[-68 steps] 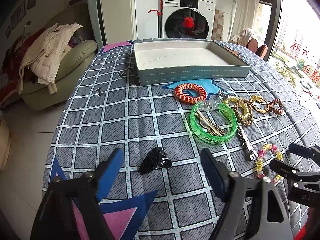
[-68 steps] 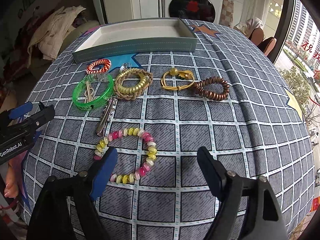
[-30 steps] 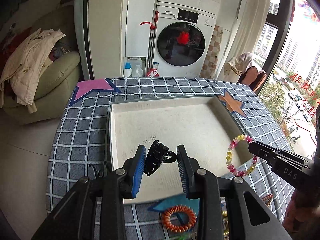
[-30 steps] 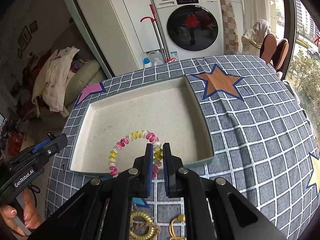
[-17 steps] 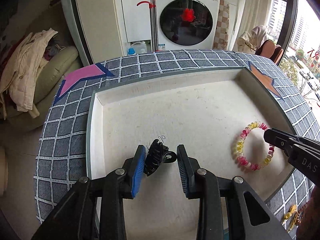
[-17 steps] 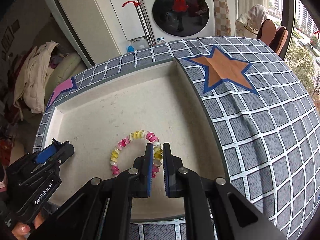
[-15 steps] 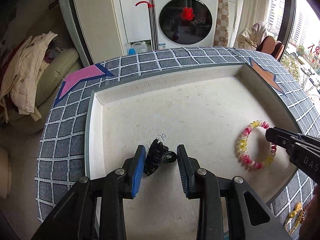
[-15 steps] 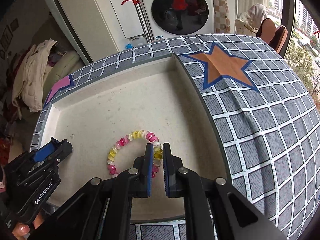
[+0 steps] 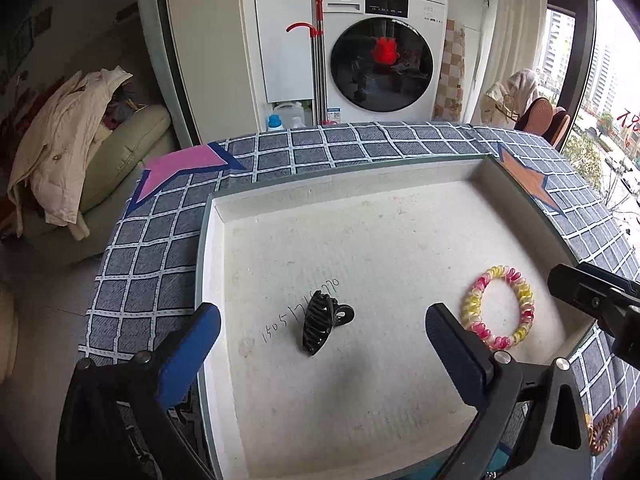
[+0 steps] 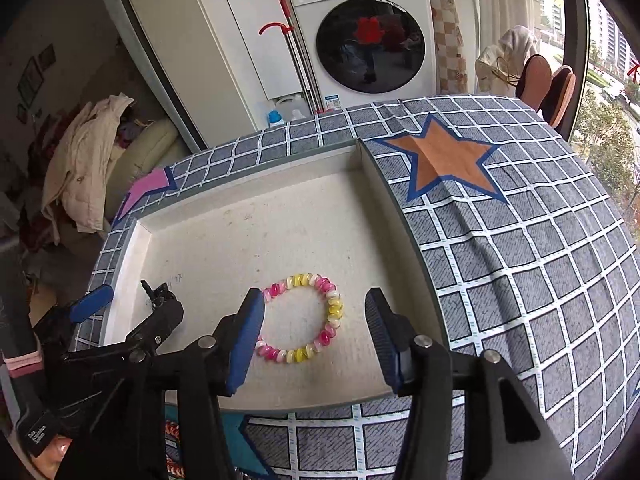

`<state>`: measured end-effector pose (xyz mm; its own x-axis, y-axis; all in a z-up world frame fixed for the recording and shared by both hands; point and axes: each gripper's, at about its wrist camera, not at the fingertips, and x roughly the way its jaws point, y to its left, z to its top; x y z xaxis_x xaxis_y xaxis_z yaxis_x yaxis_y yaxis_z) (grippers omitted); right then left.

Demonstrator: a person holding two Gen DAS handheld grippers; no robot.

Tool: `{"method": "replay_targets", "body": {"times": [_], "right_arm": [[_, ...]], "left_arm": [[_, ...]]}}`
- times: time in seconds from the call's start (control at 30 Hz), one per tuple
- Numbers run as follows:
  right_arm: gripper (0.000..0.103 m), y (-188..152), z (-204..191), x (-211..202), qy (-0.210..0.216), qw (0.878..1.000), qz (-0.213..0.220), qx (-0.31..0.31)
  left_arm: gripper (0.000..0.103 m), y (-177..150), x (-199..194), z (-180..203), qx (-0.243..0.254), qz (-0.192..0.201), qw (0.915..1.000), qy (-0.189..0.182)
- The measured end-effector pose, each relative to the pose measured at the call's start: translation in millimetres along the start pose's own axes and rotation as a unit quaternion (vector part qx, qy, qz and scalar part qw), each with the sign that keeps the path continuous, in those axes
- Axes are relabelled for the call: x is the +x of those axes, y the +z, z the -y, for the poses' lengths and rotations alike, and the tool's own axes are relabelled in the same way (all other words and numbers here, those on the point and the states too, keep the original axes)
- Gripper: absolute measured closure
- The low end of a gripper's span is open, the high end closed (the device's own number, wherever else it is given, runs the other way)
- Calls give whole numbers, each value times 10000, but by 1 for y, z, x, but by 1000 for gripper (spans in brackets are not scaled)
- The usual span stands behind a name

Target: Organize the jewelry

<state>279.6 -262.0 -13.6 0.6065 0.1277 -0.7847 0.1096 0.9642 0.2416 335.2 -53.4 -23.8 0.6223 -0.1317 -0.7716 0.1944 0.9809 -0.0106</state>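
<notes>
Black clip: hair claw point(image 9: 322, 322) lying flat on the tray floor, left half, right next to some handwritten numbers. Nothing touching it.

Coiled band: pink and yellow spiral hair tie point(image 10: 304, 318) lying flat in the right half of the tray, near the right wall, well apart from the clip.

Tray: shallow grey-edged box with a pale lining point(image 9: 360, 216), sitting on the checked cloth covering the surface point(image 10: 520, 280).

Left tongs: point(image 9: 320, 344) spread wide, holding nothing, hovering over the clip with a finger either side of it.

Right tongs: point(image 10: 314, 334) also spread apart and empty, straddling the coiled band from above.

Where it's at: looks to me like two pieces are dropped off fine and both tongs need to go back for more.

Rest of the pile: only slivers visible past the near edge of the tray, a brownish coil point(image 9: 602, 432) and an orange striped one point(image 10: 173, 430). Can't tell what else is down there.

Risk 1: pulling back low. Fingertips sit either side of each piece, so a dragging retreat could hook the band or flick the clip, maybe over the low wall. Lift first imo.

Risk 2: near wall of the tray. Clipping it on the way out could shove the whole tray across the cloth.

Risk 3: both tongs heading for the same crowded spot could knock each other.
</notes>
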Motion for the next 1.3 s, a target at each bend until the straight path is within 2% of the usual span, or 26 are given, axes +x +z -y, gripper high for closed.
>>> {"method": "replay_targets", "body": {"times": [0.1,0.2,0.27,0.4,0.53,0.63,0.8,0.97,1.1,1.3], "right_arm": [[42,-2,4,-18,90,9998,136,102],[28,-7,8,-39,196,9991,332,158],[20,-13,11,-54,287,9983,475,202],[19,-26,20,-83,425,9964,684,260],[19,-45,32,-107,377,9967,691,208],[19,-61,43,-115,261,9978,555,237],[19,-92,66,-116,-84,9993,238,271],[19,-118,84,-104,-501,9984,-138,212],[19,-128,94,-98,-829,9963,-201,43],[19,-130,103,-91,-868,9958,-290,-42]], "left_arm": [[0,0,-14,-1,-13,103,9999,-18],[0,-5,-40,-3,11,439,9990,-69],[0,-9,-55,-5,8,435,9988,-221],[0,-27,-81,-6,6,276,9977,-618],[0,-57,-103,2,268,324,9980,-477],[0,-80,-111,0,31,213,9988,-447],[0,-114,-108,-5,-276,-79,9990,-331],[0,-139,-96,-4,-325,-457,9975,-423],[0,-146,-89,0,-321,-570,9970,-405],[0,-147,-81,6,-222,-599,9974,-330]]}}
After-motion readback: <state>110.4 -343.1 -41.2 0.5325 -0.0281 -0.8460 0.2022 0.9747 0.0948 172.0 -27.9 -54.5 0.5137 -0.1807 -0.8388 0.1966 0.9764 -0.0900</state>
